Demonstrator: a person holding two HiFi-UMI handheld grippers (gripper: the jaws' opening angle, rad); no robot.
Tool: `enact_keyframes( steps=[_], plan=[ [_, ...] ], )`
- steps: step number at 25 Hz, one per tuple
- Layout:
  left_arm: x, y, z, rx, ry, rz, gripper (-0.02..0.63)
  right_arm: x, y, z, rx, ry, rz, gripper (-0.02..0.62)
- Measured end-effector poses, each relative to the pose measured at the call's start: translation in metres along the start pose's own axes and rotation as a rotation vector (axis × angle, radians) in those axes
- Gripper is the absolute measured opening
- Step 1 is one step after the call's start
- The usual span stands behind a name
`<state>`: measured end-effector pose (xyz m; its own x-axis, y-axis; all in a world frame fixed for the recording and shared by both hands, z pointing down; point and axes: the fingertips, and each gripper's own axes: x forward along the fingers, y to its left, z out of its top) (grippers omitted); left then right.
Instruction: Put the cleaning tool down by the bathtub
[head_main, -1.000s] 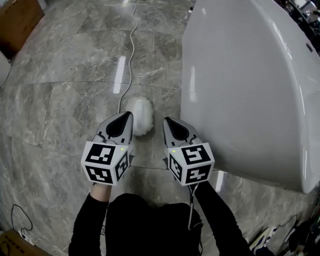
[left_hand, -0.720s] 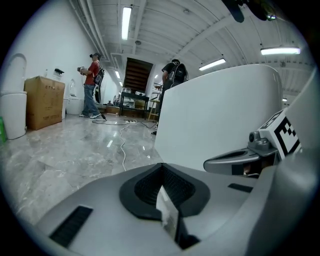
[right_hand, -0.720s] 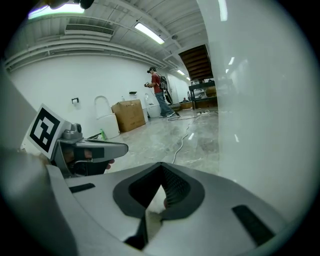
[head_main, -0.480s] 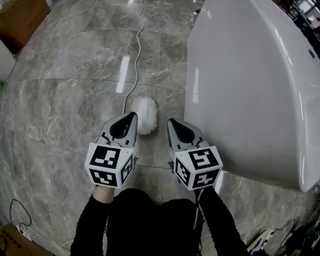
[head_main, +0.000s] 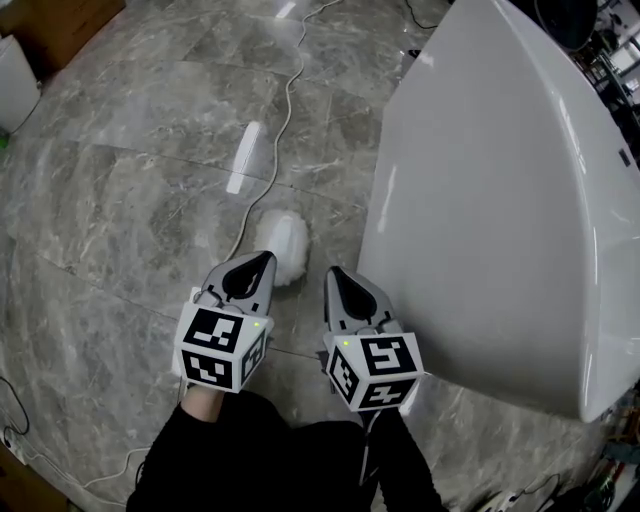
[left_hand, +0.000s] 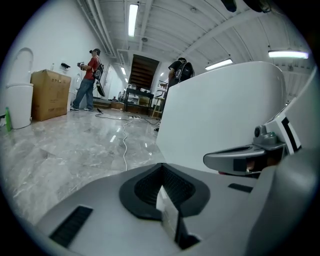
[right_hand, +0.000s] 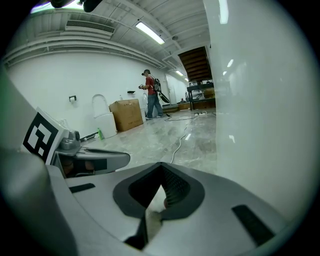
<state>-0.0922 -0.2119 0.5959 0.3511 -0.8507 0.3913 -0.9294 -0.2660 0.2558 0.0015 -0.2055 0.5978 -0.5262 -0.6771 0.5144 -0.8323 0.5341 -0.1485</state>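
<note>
Grey marble floor (head_main: 130, 190) is seen beneath the left gripper (head_main: 262, 260) and the right gripper (head_main: 336, 274), both held with jaws pressed together and nothing gripped. The fluffy white cleaning tool (head_main: 284, 243) is found lying on that floor just ahead of the left gripper and near the bathtub (head_main: 480, 200) wall, so the putting-down is judged done and only withdrawal is left. A white cable (head_main: 287, 110) is laid just beside the tool, and nothing is seen blocking the way back.
</note>
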Motion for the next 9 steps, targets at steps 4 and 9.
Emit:
enact_keyframes(
  steps=[4, 9],
  plan=[
    [0.0006, 0.0004, -0.0019, 0.002, -0.001, 0.004, 0.008, 0.0015, -0.0014, -0.0016, -0.002, 0.0, -0.001, -0.002],
    [0.0035, -0.0025, -0.0006, 0.009, -0.01, -0.001, 0.008, 0.0023, -0.0019, 0.0031, -0.028, -0.01, -0.003, -0.002]
  ],
)
